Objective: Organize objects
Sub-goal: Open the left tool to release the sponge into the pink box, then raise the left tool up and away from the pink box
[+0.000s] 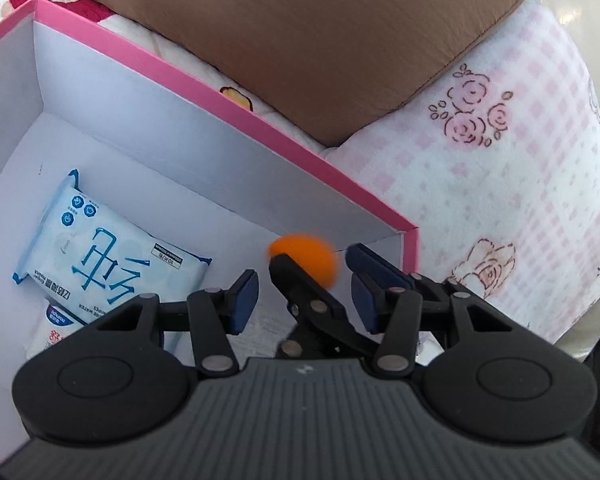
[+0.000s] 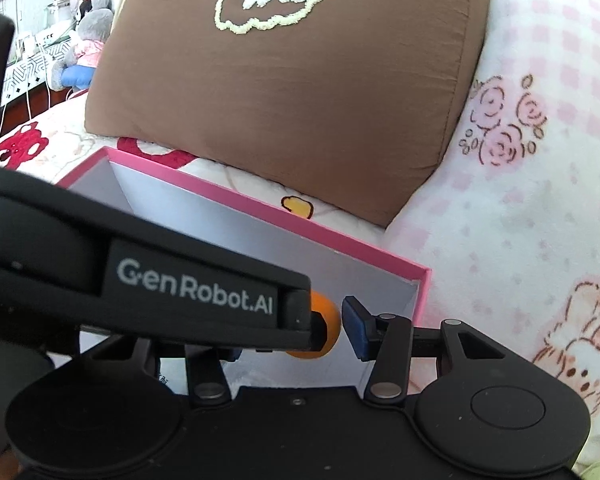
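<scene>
A pink box with a white inside [image 1: 228,98] lies on the bed; it also shows in the right wrist view [image 2: 260,208]. An orange ball [image 1: 306,260] hangs over the box's right corner, blurred, between the fingers of both grippers; it also shows in the right wrist view [image 2: 326,330]. My left gripper [image 1: 304,280] is open over the box, its pads apart from the ball. My right gripper [image 2: 288,332] is open; the left gripper's body [image 2: 140,276] hides its left finger. A black fingertip [image 1: 290,270] touches the ball. A blue-and-white wet wipes pack [image 1: 108,248] lies flat in the box.
A second small packet [image 1: 56,328] lies in the box under the wipes pack. A brown pillow [image 2: 292,80] leans just behind the box. A pink checked blanket with rose prints [image 1: 500,200] covers the right side. A plush toy [image 2: 84,40] sits far left.
</scene>
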Demonstrator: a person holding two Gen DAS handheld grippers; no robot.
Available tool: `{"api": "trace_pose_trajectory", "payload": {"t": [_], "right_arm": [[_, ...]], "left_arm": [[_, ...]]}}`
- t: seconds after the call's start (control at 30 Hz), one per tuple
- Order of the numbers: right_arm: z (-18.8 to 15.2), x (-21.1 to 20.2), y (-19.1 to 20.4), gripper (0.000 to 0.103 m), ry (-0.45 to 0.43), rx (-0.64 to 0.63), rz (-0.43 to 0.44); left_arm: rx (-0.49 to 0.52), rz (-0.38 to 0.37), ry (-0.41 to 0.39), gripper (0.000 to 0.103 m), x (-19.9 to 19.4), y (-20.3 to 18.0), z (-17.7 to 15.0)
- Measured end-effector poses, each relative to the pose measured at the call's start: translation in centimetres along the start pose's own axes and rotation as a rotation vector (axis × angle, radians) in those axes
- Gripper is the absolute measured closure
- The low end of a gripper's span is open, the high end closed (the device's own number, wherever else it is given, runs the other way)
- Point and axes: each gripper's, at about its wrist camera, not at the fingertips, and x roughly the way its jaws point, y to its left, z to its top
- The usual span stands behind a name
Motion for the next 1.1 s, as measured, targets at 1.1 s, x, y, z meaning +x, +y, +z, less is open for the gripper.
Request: {"api": "trace_pose_trajectory", "payload": {"t": [1.1], "right_arm": [[-3.7,-11.8,-2.8,0.036,0.02,0.11,0.162]], "left_arm": [[0.232,0.134,-0.056,0.05,-10.5,-5.3,-5.3]]}}
